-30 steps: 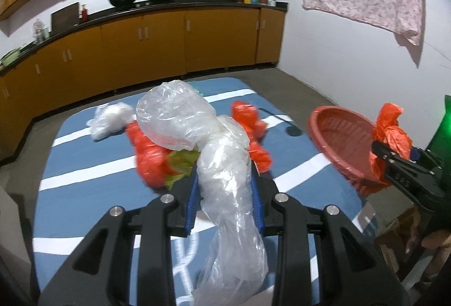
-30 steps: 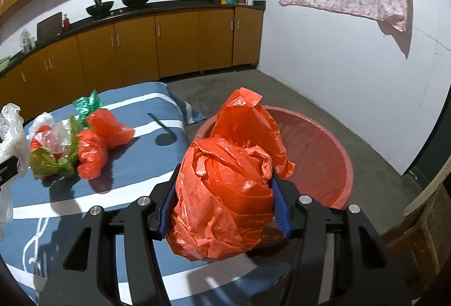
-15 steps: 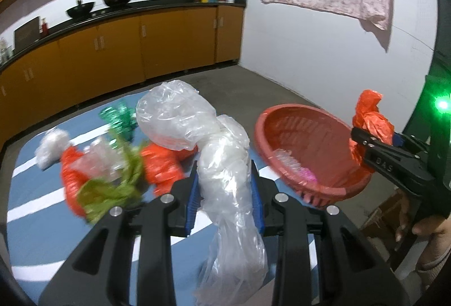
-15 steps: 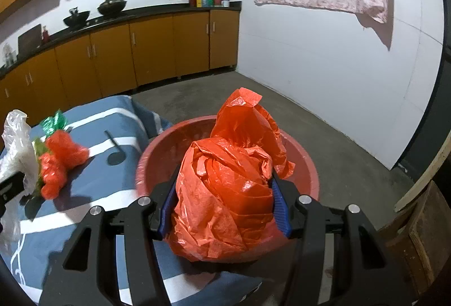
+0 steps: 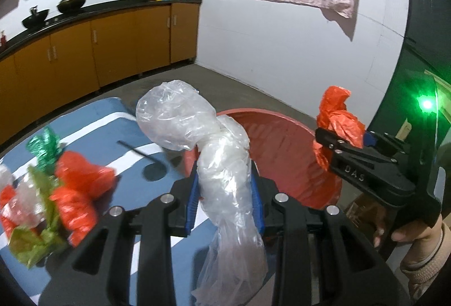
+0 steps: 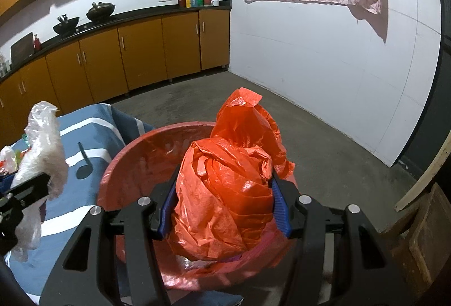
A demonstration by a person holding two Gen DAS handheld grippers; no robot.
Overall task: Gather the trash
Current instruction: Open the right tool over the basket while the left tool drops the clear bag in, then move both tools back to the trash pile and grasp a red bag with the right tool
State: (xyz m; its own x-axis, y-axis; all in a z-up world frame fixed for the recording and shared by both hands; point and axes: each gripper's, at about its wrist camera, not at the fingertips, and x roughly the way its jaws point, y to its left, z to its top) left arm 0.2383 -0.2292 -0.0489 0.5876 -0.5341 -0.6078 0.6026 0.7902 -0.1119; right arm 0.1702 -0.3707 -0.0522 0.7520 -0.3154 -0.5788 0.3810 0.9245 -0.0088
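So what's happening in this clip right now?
A person is clearing plastic trash off a blue striped cloth with two handheld grippers. The right gripper is shut on a crumpled orange bag and holds it over the red basin. The left gripper is shut on a clear plastic bag, near the basin's rim. More orange, green and clear scraps lie on the cloth, not yet collected.
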